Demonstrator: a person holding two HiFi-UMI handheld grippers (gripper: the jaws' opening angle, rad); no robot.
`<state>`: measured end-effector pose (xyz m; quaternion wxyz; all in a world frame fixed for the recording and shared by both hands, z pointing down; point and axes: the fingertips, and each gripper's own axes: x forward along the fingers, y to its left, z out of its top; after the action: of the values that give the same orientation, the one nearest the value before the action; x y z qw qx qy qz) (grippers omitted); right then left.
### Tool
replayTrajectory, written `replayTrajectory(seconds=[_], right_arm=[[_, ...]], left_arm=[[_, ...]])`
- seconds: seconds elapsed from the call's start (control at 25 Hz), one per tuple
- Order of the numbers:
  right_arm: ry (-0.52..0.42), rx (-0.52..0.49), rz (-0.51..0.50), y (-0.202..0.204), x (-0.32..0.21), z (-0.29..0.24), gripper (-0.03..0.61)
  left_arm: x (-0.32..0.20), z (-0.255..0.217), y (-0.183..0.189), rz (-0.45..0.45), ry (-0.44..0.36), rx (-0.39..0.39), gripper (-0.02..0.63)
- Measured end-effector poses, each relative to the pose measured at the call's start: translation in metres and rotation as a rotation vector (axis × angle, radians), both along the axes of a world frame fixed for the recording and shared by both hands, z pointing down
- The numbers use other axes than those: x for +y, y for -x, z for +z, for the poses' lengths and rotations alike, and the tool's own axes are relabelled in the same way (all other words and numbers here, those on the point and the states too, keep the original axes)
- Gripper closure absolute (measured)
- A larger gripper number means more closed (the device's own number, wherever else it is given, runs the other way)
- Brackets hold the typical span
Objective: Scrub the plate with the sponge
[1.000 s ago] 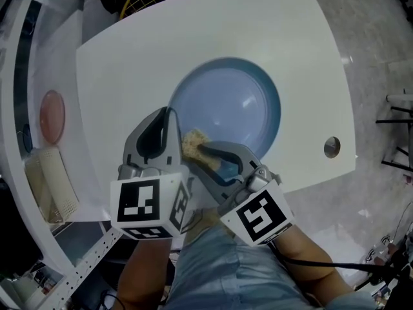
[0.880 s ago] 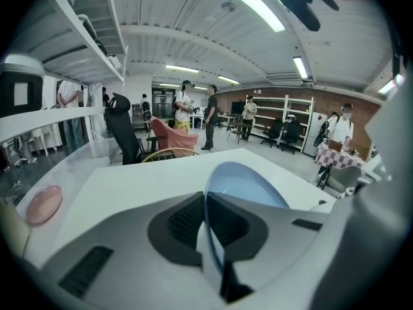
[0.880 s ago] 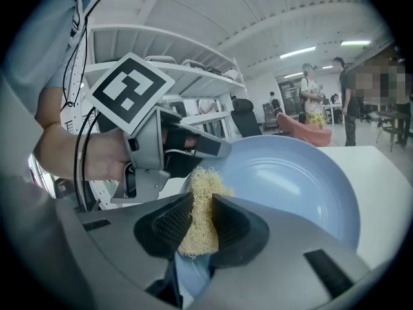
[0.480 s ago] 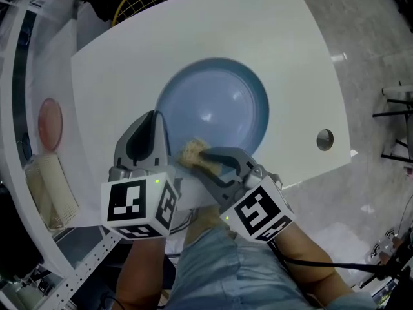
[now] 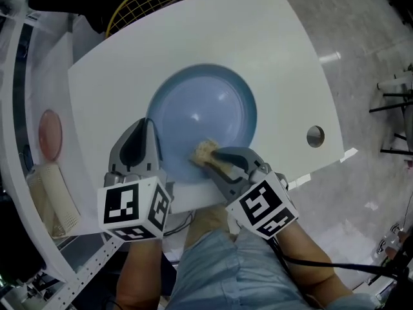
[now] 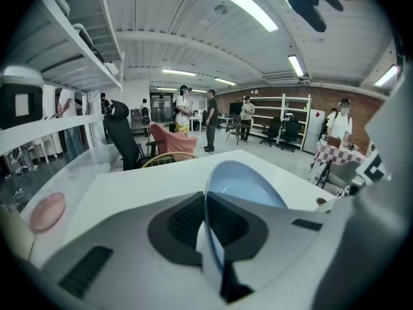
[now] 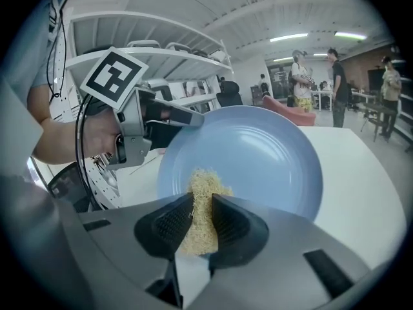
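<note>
Over round blue plate (image 5: 208, 99), R tool (image 7: 196, 219) pinches fibrous tan sponge (image 7: 205, 187).

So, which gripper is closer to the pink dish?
Left. The left gripper, shut on the rim of the plate, is just right of the pink dish; the right gripper, holding the sponge, is farther right.

The plate (image 5: 201, 112) is round, pale blue and glossy, with faint rings stepping down into a shallow well. It sits over the white tabletop (image 5: 271, 50), tipped up with its face turned toward the right tongs (image 7: 197, 221). Its near-left rim is clamped edge-on in the left tongs (image 6: 210, 228). The sponge (image 7: 203, 202) is a tan, coarse, fibrous pad pinched upright between the right tongs. Its top pokes out and presses on the plate's inner face near the lower rim.
</note>
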<state>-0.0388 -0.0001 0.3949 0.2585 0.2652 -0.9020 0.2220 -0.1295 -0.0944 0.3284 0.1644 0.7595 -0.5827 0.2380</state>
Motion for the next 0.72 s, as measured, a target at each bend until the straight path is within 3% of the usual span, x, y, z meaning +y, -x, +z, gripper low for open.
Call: replayTrajectory(seconds=[0.72], right_arm=[[-0.007,0.099,0.22,-0.062,-0.046,0.012,0.485]], left_arm=[[-0.002,-0.003,-0.003,0.016,0.008,-0.019,0.591]])
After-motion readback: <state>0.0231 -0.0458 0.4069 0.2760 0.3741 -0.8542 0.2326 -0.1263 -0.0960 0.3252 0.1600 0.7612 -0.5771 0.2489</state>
